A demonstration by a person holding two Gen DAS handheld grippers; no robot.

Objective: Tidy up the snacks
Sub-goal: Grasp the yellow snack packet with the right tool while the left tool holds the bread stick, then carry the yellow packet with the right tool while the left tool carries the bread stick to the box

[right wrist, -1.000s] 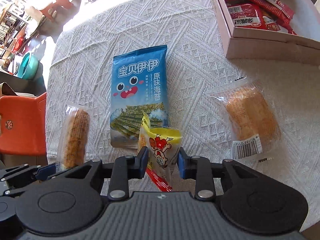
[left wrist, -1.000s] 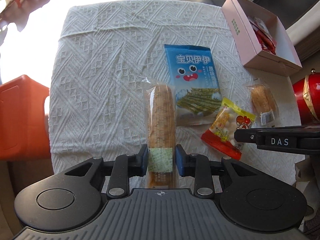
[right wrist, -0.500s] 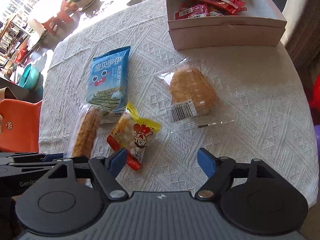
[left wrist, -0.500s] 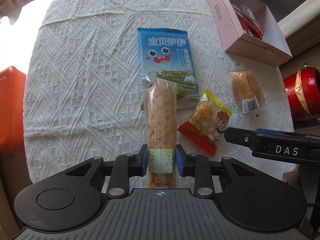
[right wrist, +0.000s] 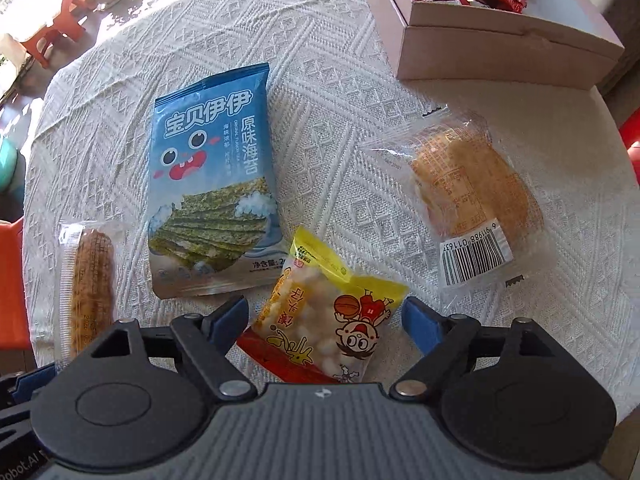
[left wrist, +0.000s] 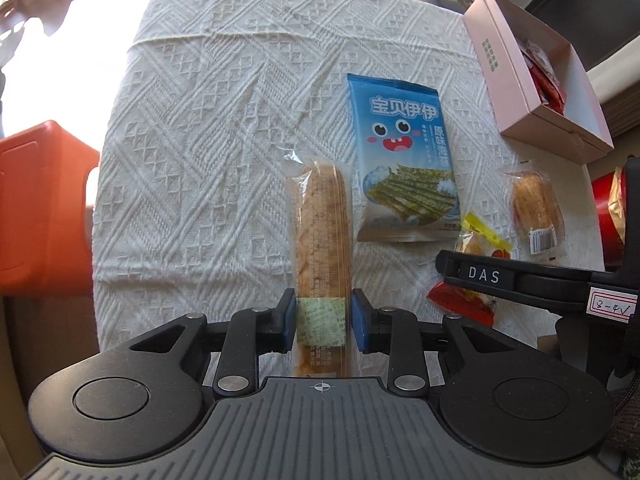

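four wrapped snacks sit on the white textured cloth [left wrist: 200, 152] covering the desk. the left gripper [left wrist: 323, 322] has its fingers clamped on the long clear-wrapped biscuit stick [left wrist: 322, 240]. the right gripper [right wrist: 325, 322] has its fingers spread and closing, either side of the yellow and red puffed-snack bag [right wrist: 332, 312] without pressing it. the blue seaweed packet [right wrist: 212, 184] lies between them, the clear-wrapped round bun [right wrist: 472, 192] near the pink cardboard box [right wrist: 500, 52].

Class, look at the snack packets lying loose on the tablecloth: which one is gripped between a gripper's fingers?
The long clear-wrapped biscuit stick, clamped at its near end by the left gripper. The blue seaweed bag, yellow packet and round bun lie free.
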